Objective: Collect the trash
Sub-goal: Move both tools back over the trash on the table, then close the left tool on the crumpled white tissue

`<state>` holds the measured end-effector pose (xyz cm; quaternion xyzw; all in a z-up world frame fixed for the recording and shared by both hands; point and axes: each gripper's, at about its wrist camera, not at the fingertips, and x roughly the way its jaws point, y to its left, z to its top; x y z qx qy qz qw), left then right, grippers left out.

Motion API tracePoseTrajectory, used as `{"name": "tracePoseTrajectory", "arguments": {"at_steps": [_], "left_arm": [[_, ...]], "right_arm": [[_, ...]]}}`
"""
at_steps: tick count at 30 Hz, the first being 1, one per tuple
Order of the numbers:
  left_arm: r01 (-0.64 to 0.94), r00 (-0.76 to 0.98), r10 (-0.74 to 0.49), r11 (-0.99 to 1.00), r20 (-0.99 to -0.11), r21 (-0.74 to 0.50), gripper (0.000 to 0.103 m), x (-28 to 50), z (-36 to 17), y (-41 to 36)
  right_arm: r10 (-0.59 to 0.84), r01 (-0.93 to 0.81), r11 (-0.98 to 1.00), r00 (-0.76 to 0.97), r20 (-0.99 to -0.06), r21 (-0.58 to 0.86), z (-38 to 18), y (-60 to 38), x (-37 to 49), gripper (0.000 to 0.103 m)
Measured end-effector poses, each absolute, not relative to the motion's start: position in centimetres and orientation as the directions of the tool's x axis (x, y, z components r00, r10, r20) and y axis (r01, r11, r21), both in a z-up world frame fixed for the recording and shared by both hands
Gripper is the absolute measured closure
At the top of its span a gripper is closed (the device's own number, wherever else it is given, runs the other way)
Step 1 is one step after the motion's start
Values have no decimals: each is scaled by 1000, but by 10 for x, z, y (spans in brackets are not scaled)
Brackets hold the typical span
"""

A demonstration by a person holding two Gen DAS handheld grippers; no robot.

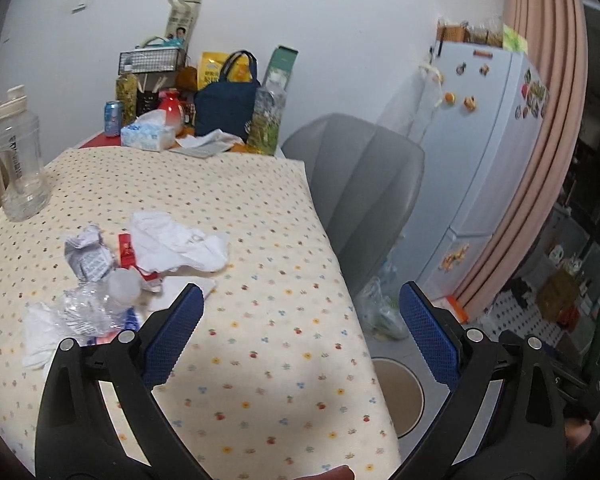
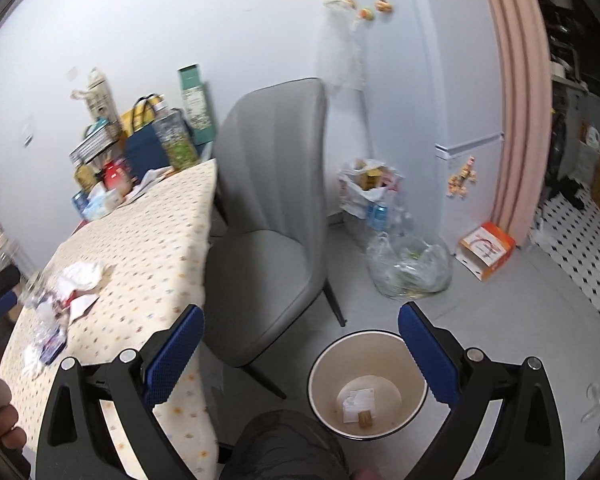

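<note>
Both grippers' fingers spread and empty, bin (image 2: 367, 384) holding paper scraps (image 2: 358, 398), crushed bottle (image 1: 85, 307) on table (image 1: 260, 280)

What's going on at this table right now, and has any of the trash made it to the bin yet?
A person holds two grippers, both open and empty. The left gripper hovers over the dotted cream tablecloth, beside a pile of crumpled white tissue, crumpled printed paper and a crushed clear plastic bottle. The right gripper hangs above the round cream waste bin on the floor, which holds only a couple of scraps. The pile on the table is uncollected.
</note>
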<state>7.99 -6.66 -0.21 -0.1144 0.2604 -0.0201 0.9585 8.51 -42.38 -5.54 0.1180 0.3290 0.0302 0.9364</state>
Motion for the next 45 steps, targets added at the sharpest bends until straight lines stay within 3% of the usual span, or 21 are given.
{"name": "tracePoseTrajectory", "arguments": {"at_steps": [16,28,38,45], "left_arm": [[-66,873,-74,962,-483,-266,6,42,-17,1],[-156,858,-65,913,-510,-378,7,17,-43,73],[-246,787,-23,905,-617,-348,27,18,-74,110],[-323,715,61,913,-697,-251,35,24,-93,124]], "right_arm": [[305,-187,948,762,-572,256,-45,-340,80,8],[426,-314,904,712,-558,288,-37,-297,78,8],[462,-375,886,665,-587,273,-39,-266,81,8],[500,-430,861,618,-607,272,-46,-248,82,10]]}}
